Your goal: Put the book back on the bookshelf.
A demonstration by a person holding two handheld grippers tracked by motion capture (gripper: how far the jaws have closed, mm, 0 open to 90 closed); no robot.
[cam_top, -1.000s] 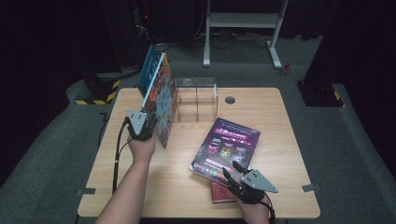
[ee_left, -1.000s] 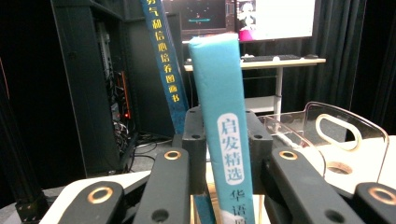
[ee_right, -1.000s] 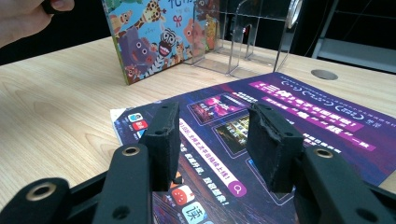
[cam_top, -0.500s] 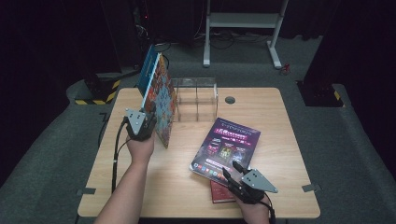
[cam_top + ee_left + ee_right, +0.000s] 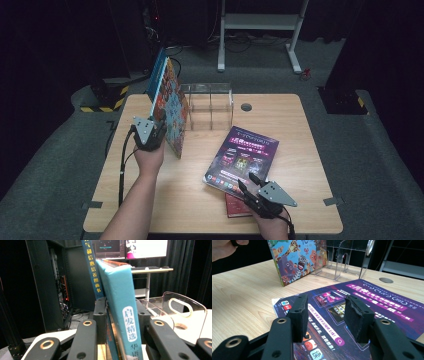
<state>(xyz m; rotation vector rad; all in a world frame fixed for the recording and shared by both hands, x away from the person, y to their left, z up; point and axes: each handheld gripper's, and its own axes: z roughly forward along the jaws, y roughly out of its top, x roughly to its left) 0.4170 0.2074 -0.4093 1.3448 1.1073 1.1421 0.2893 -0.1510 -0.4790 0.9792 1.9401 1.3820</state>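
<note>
A wooden table (image 5: 150, 200) serves as the work surface, w/ a clear acrylic book rack (image 5: 210, 102) standing at its far edge, apparently the destination for the books being sorted. Just left of the rack, two picture books stand upright on their bottom edges: the blue-spined book (image 5: 91, 270) behind and the teal book (image 5: 122, 302), w/ its animal-print cover facing the rack, in front. They tilt slightly, held on end presumably so they can slide into a rack slot spine-out. The left gripper (image 5: 148, 131) straddles the books' near edge; in the left gripper view the teal spine sits between the two pads, which flank it closely. The jaws have just been opening a little, w/ the books between them, so the grip looks to be easing, though whether the pads press at this instant can't be told for sure.

Nearer the person, a purple magazine (image 5: 242, 157) lies flat, angled across the table's right half, partly covering a small red book (image 5: 236, 205) at the front edge; both appear to be waiting their turn. The right gripper (image 5: 252, 187) rests low over the magazine's near corner, jaws part-open and gripping nothing: in the right gripper view the magazine cover shows plainly in the gap between the pads (image 5: 299, 315). It seems parked there, ready to lift the magazine once the left hand (image 5: 148, 160) is done.
</note>
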